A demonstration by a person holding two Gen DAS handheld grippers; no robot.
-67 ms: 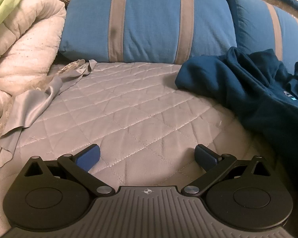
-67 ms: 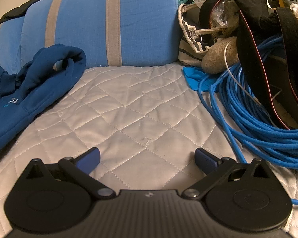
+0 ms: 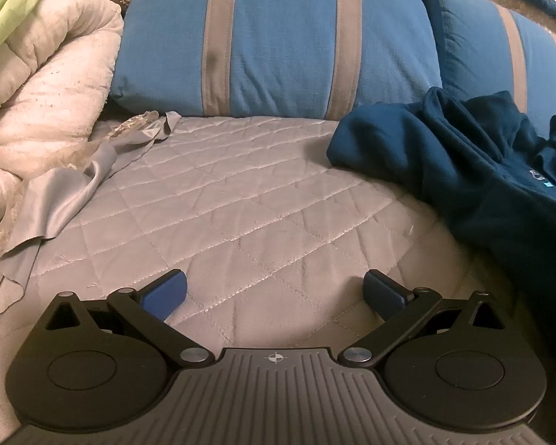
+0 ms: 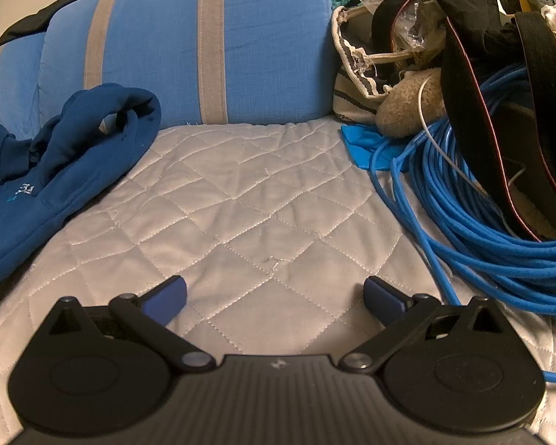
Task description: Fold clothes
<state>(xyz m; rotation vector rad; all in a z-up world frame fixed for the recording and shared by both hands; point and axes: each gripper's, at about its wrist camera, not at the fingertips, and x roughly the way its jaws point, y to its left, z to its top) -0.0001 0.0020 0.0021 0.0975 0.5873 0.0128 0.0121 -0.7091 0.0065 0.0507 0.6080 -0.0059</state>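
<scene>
A dark blue sweatshirt [image 3: 474, 170] lies crumpled on the quilted grey bed cover [image 3: 241, 204], to the right of my left gripper [image 3: 274, 293]. The same sweatshirt [image 4: 44, 181] shows at the left of the right wrist view, its rolled edge resting against a pillow. My right gripper [image 4: 274, 293] hovers over bare quilt [image 4: 241, 204], well to the right of the garment. Both grippers stand open with nothing between their blue pads, and neither touches the sweatshirt.
Blue pillows with grey stripes [image 3: 278, 37] line the back. A white duvet [image 3: 44, 100] and a loose grey sheet [image 3: 55, 200] lie at the left. A coiled blue cable [image 4: 482, 204], black straps [image 4: 500, 111] and a bag of clutter [image 4: 370, 66] crowd the right side.
</scene>
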